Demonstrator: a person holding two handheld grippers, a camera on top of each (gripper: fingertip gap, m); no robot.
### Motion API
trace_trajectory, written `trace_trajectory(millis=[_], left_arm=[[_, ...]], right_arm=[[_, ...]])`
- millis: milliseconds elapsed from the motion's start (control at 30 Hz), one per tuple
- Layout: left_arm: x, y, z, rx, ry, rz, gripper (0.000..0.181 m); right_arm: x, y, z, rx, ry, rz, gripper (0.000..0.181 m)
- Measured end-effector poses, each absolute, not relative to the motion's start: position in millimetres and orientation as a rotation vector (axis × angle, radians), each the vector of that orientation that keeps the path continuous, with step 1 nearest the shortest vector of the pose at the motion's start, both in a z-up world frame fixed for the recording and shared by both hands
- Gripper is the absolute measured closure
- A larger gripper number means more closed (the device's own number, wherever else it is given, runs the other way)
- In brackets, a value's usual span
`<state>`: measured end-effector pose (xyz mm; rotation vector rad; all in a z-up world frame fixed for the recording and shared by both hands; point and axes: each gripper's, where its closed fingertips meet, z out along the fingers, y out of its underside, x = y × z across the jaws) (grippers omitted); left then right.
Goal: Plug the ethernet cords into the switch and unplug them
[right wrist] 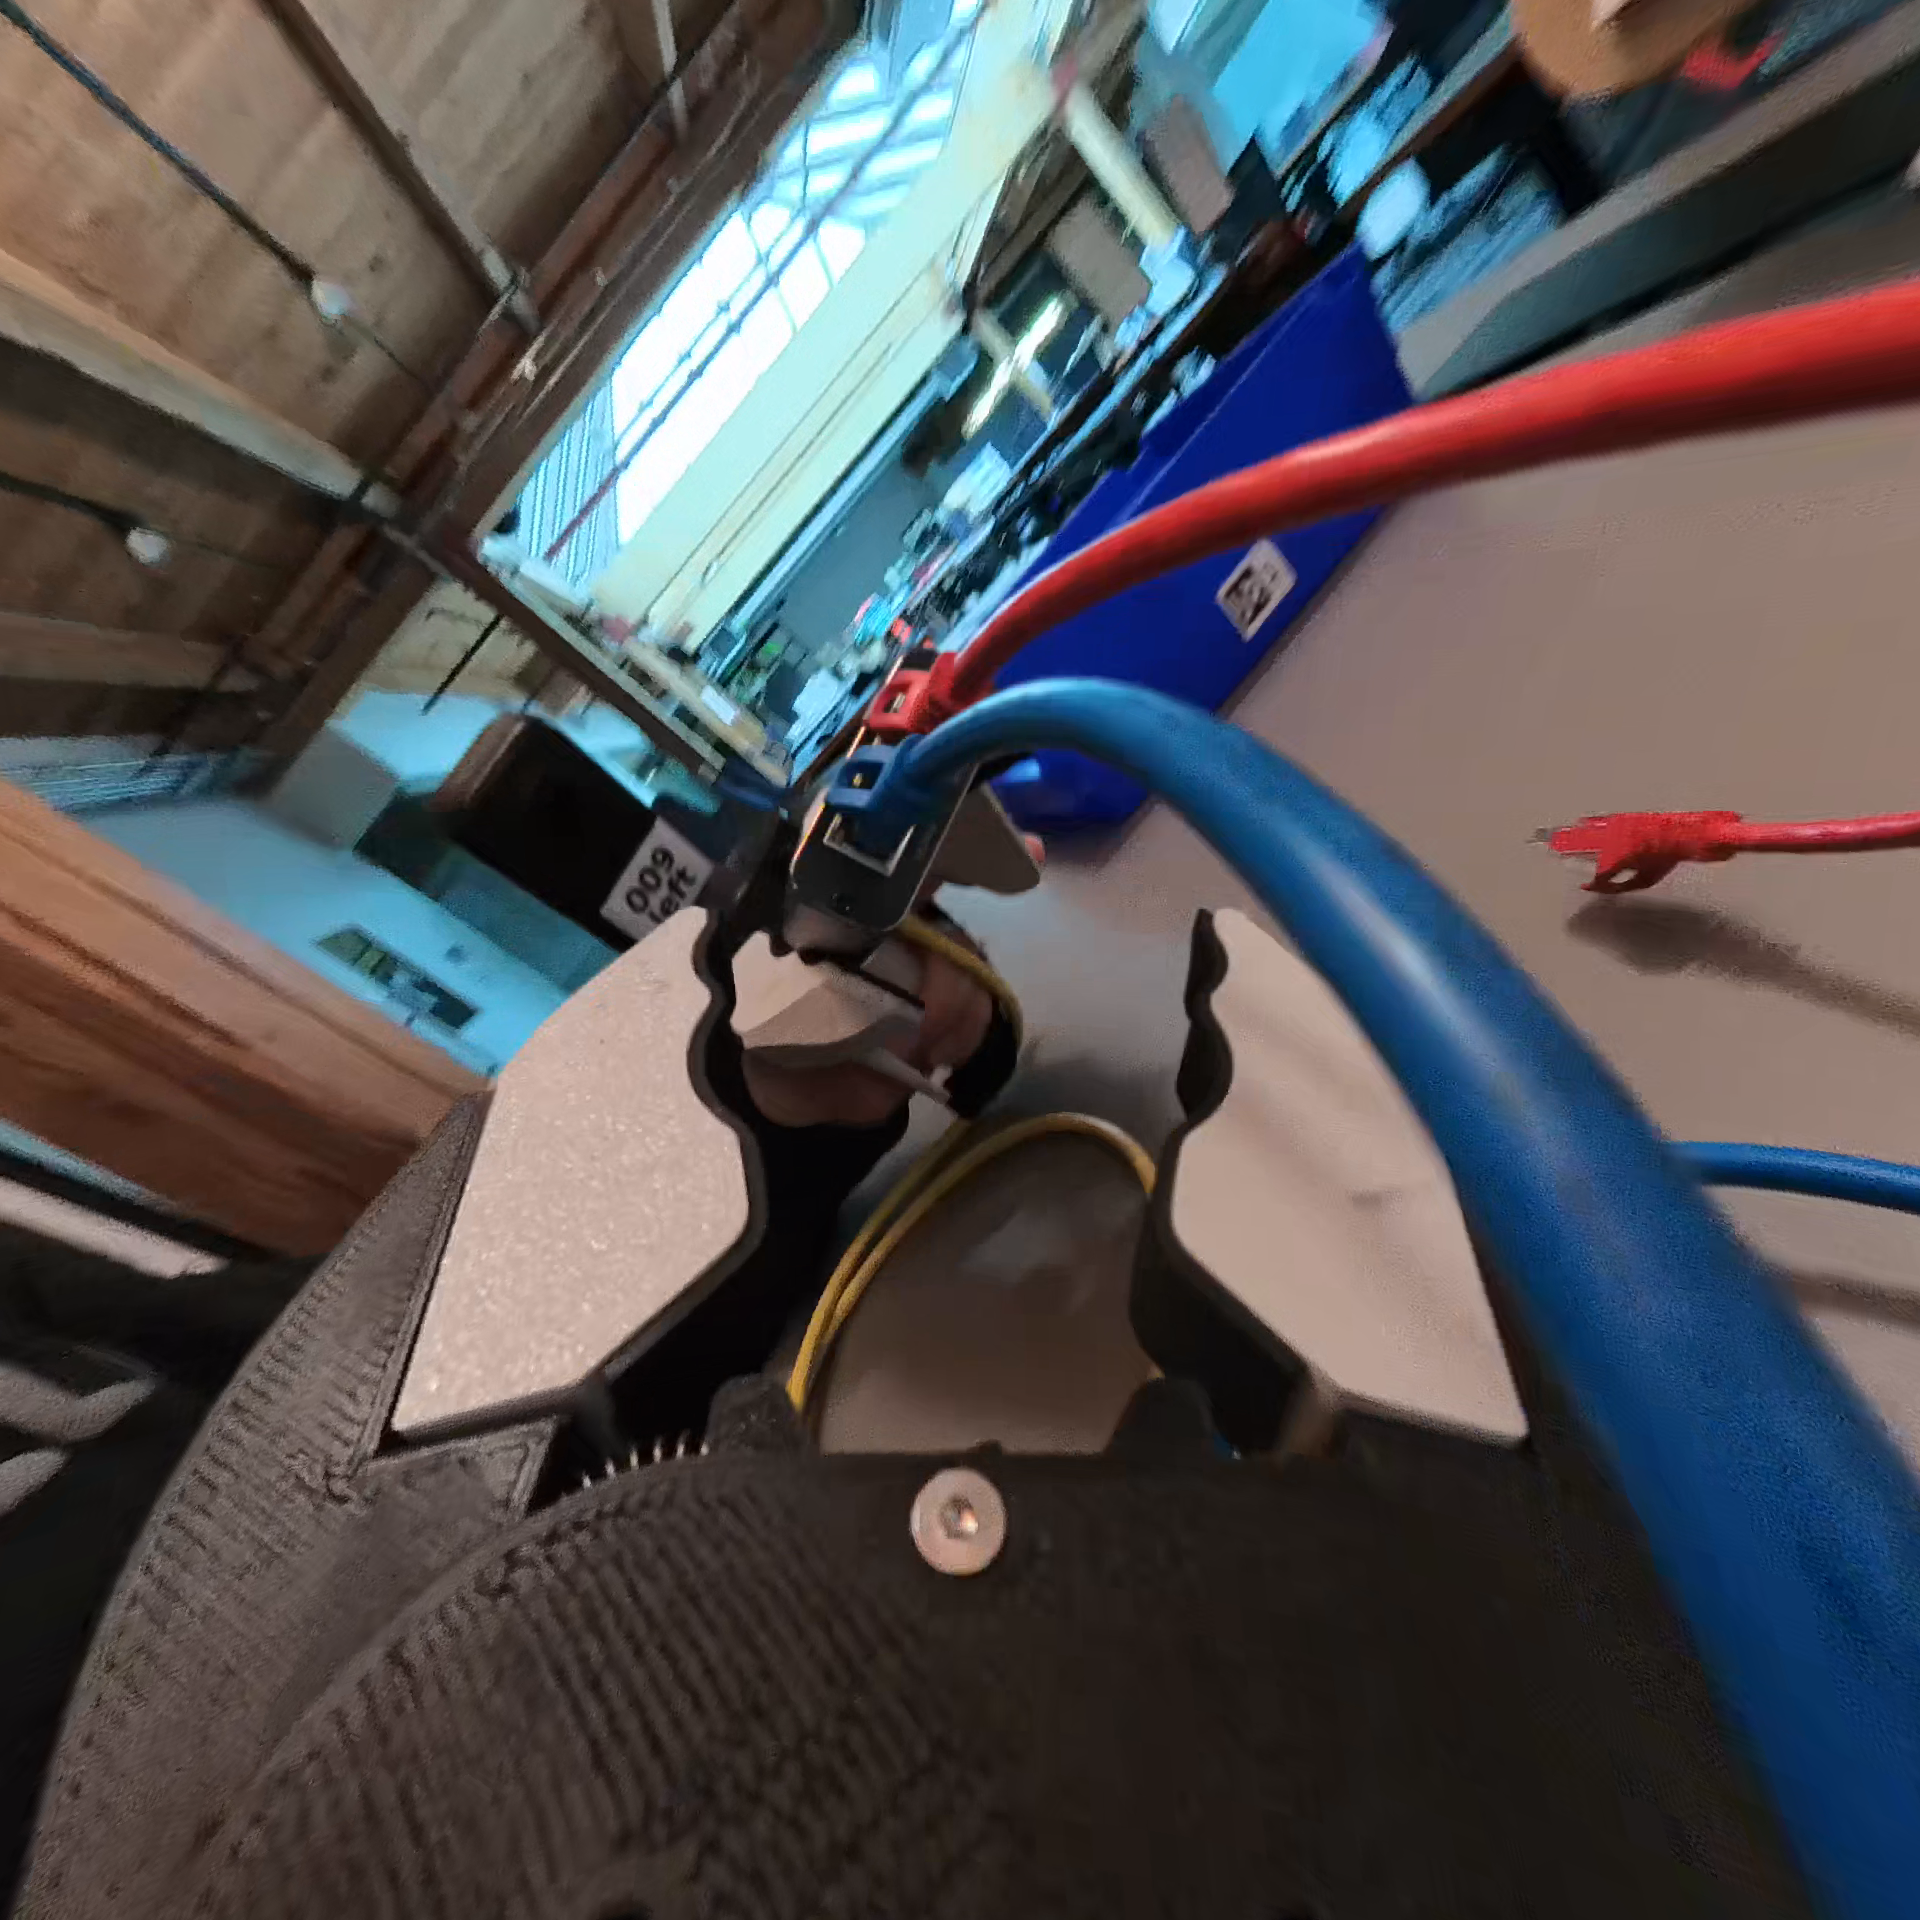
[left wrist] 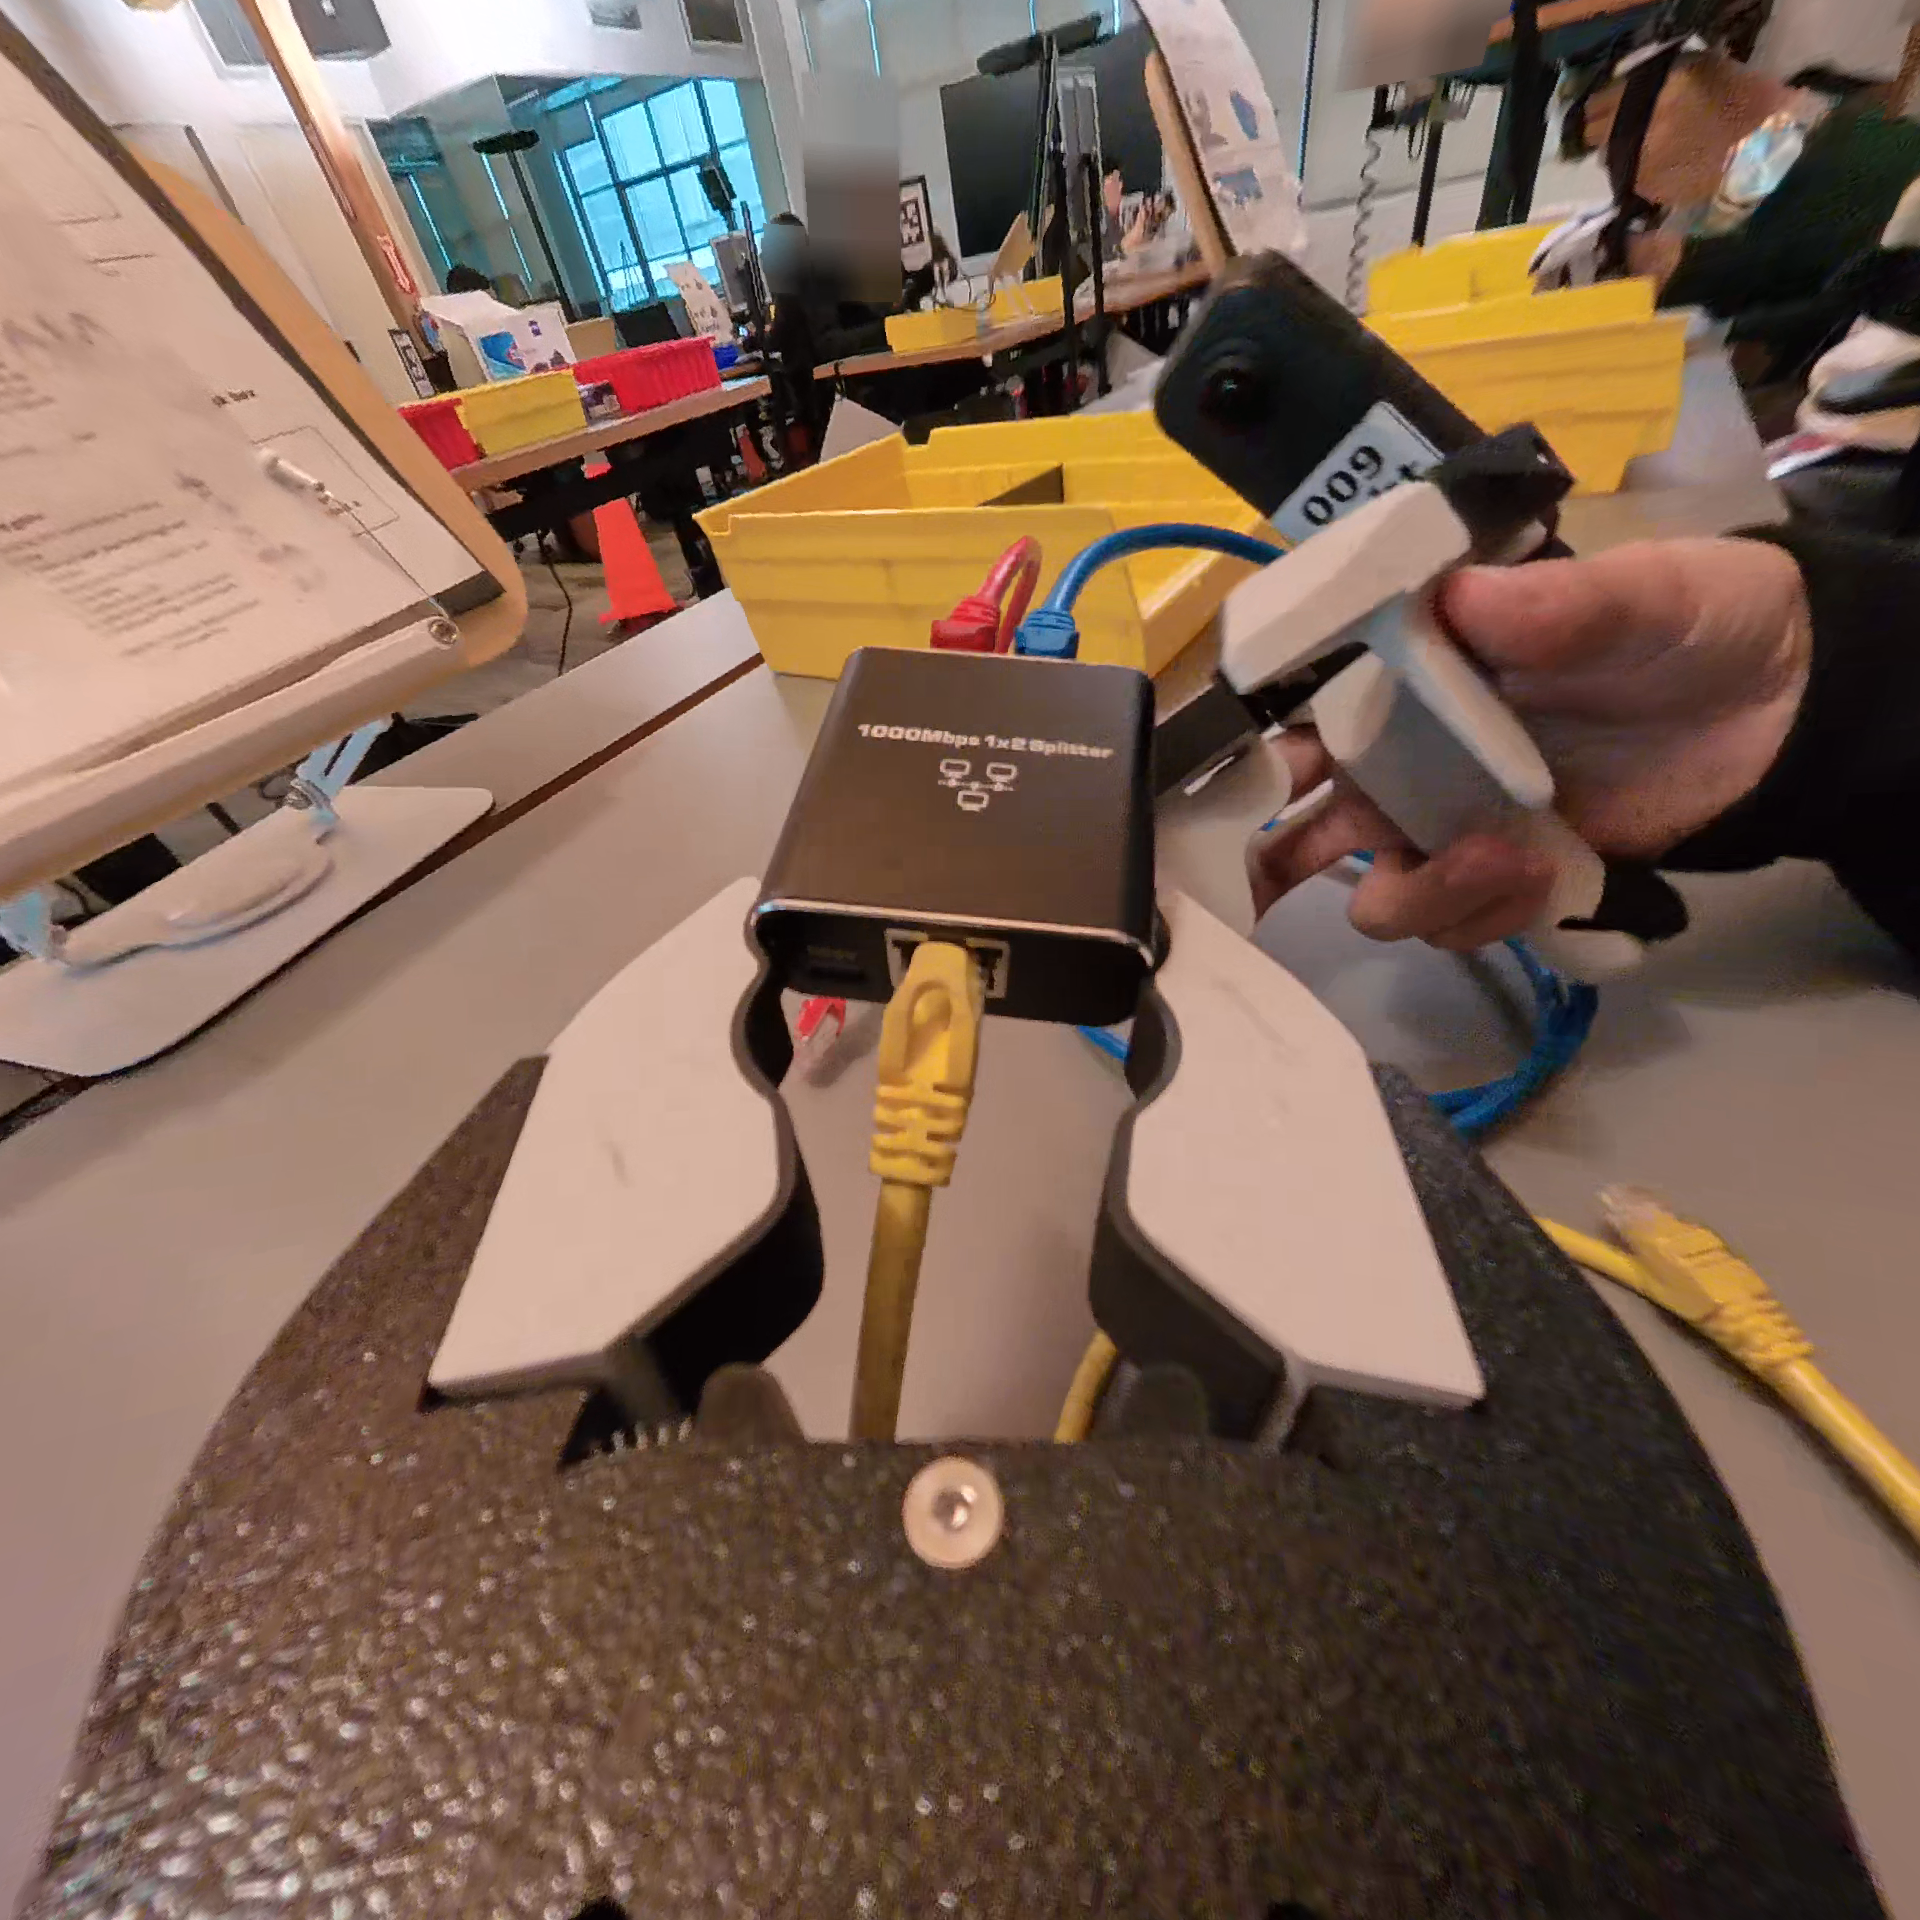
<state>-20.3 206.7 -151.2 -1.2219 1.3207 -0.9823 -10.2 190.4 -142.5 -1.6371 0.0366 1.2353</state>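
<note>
Black switch (left wrist: 961, 821) lies lengthwise, yellow-cord port nearest.

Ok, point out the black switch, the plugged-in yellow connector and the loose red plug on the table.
black switch (left wrist: 966, 800): left wrist view, top face.
yellow connector (left wrist: 928, 1049): left wrist view, boot below the port.
loose red plug (right wrist: 1652, 844): right wrist view, plug body.

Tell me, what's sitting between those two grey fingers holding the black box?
In the left wrist view, the yellow cord runs up between the left gripper fingers, plugged into the near face of the switch they clamp.
</note>
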Motion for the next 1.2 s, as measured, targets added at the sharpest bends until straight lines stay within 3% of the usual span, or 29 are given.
trace_trajectory(millis=[67, 233, 367, 467, 700, 1067, 1200], left_arm=[[-24, 206, -150, -1.208, 1.299, -1.027, 0.118], [-27, 205, -154, -1.179, 1.313, -1.010, 0.118], [-27, 201, -158, -1.138, 1.342, -0.931, 0.118], [-25, 201, -158, -1.130, 1.348, -0.905, 0.118], [-16, 199, -155, -1.109, 1.374, -0.887, 0.118], [-13, 201, -159, -1.139, 1.375, -0.870, 0.118], [-13, 202, -160, -1.138, 1.374, -0.856, 0.118]], right_arm=[[-9, 191, -137, -1.562, 0.148, 1.216, 0.098], [-4, 190, -131, -1.382, 0.430, 1.357, 0.123], [-2, 195, -132, -1.348, 0.532, 1.320, 0.132], [-1, 192, -122, -1.277, 0.562, 1.318, 0.164], [0, 187, -124, -1.243, 0.661, 1.292, 0.159], [6, 183, -126, -1.188, 0.695, 1.258, 0.168], [7, 187, -134, -1.211, 0.722, 1.265, 0.159]])
